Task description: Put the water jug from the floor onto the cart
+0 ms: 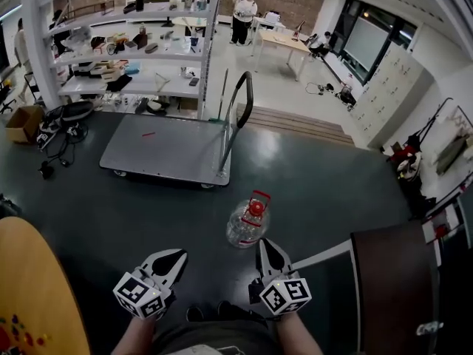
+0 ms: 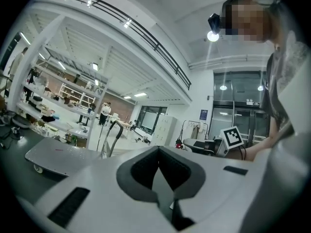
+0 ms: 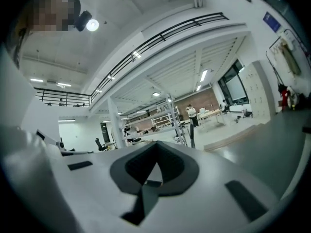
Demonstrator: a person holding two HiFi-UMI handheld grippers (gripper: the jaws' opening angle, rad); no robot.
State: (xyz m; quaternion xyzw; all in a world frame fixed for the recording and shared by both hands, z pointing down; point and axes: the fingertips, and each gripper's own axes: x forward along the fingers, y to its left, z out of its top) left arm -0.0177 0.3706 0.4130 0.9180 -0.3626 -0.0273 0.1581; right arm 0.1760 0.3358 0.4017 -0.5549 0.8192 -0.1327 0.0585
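The water jug [image 1: 246, 225] stands on the dark floor; it is clear plastic with a red cap and red handle. Beyond it sits the flat grey cart [image 1: 166, 150] with its upright push handle [image 1: 238, 113] at the right end. My left gripper [image 1: 174, 257] hovers low, left of the jug and well apart from it, shut with nothing in it. My right gripper [image 1: 266, 247] is just below and right of the jug, also shut and empty. Neither gripper view shows the jug. The left gripper view looks past the left gripper [image 2: 158, 152] to the cart [image 2: 58, 154].
A round wooden table [image 1: 33, 287] is at the lower left and a dark cabinet [image 1: 392, 287] at the lower right. White shelving [image 1: 126, 43] full of items stands behind the cart. Cables and gear [image 1: 59, 135] lie on the floor left of the cart. A person [image 1: 244, 13] stands far back.
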